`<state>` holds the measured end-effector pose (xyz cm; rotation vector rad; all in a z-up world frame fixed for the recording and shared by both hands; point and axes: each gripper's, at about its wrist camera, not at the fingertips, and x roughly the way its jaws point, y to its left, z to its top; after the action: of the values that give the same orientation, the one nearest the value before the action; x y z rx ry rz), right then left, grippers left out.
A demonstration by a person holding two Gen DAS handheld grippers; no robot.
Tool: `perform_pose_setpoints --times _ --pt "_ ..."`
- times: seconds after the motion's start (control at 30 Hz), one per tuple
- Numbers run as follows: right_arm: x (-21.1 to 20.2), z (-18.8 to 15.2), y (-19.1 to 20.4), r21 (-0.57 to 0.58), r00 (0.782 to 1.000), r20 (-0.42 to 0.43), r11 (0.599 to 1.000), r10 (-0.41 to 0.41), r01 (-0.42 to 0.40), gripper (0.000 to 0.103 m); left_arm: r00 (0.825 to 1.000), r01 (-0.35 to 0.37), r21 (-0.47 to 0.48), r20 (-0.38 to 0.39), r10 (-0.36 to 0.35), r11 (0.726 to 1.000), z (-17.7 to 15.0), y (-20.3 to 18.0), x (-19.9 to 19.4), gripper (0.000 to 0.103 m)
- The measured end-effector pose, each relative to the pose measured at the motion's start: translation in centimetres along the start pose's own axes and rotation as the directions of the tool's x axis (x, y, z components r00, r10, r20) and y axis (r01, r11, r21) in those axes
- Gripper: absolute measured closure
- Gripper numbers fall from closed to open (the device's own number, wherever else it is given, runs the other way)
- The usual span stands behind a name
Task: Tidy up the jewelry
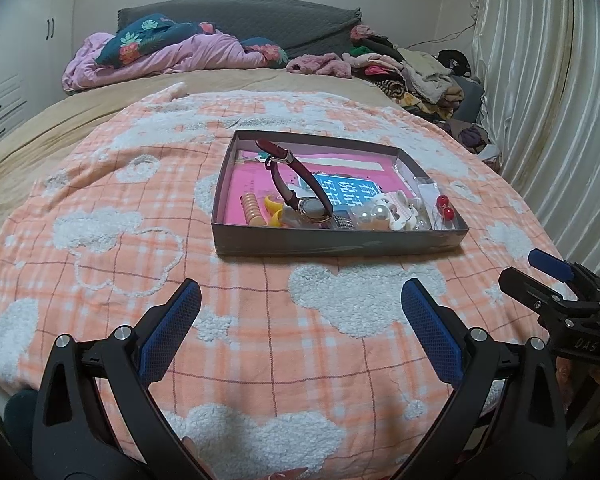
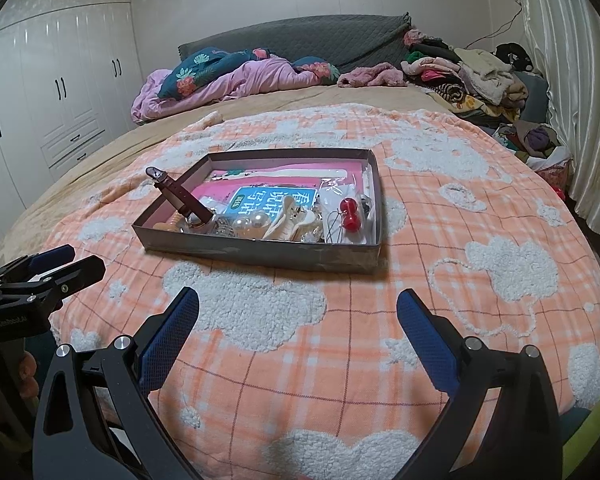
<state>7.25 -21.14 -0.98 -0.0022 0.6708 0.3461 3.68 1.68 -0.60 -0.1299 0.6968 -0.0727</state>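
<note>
Jaws of left gripper (image 1: 300,320) and right gripper (image 2: 298,320) apart, short of tray (image 1: 340,242) crowded with watch (image 1: 300,196), perhaps earrings (image 1: 444,206).

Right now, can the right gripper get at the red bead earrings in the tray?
Probably yes. The right gripper is open and empty, the blanket before it is bare, and the red bead earrings lie uncovered at the tray's near right end, behind only its low front wall.

A bed (image 2: 260,96) with a grey padded headboard (image 2: 300,40) fills the room, spread with an orange plaid blanket (image 2: 340,340). White wardrobes (image 2: 60,80) line the left wall, pale curtains (image 1: 540,100) the right; clothes (image 2: 460,76) pile beside crumpled pink bedding (image 2: 240,80).
</note>
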Motion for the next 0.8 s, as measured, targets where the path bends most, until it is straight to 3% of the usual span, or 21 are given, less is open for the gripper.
perform_pose_setpoints --times 0.8 --pt "-0.18 0.1 0.19 -0.004 1.0 -0.004 1.0 -0.001 0.001 0.004 1.0 0.005 0.001 -0.007 -0.005 1.0 -0.11 -0.12 0.01 0.009"
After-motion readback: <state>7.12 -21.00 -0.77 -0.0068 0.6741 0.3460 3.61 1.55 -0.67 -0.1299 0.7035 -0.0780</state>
